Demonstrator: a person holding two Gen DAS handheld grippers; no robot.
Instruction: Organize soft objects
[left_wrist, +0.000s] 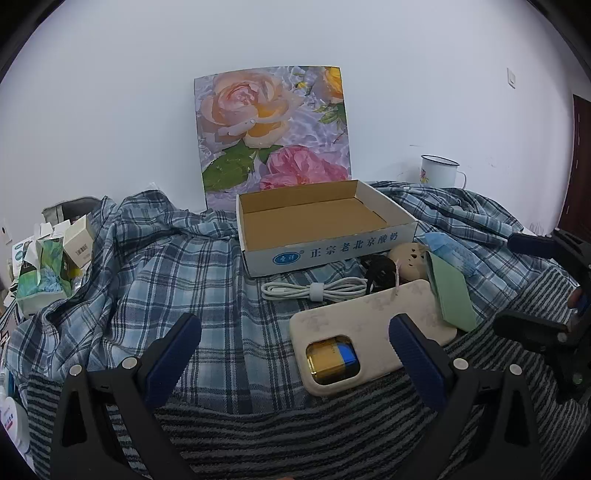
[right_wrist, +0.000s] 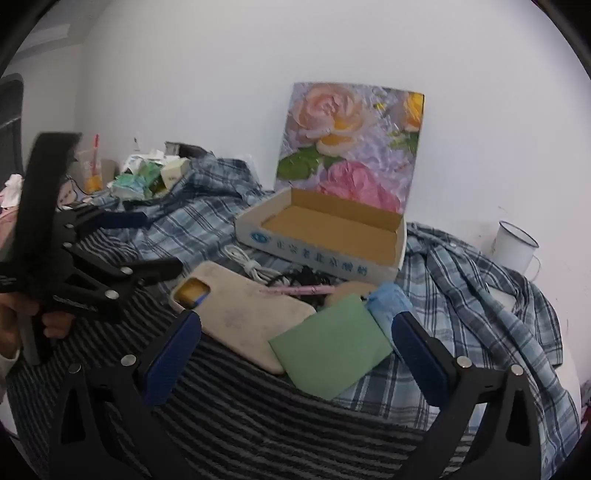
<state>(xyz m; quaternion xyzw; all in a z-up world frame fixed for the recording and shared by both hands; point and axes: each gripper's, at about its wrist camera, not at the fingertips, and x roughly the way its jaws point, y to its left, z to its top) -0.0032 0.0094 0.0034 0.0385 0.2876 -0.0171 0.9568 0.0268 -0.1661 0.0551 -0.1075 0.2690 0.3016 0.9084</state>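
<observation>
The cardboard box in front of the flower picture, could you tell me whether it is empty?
Empty: the cardboard box shows only bare brown floor in both views.

Legible text: front wall of the open cardboard box (left_wrist: 325, 251) carries blue Chinese characters, 正宗老北京酸奶, with a round blue logo at their left end (logo lettering too small to read). Right wrist view shows the same print on the box, blurred. Small carton (left_wrist: 79, 245) at far left bears a barcode; digits unreadable. No other text can be made out.
</observation>
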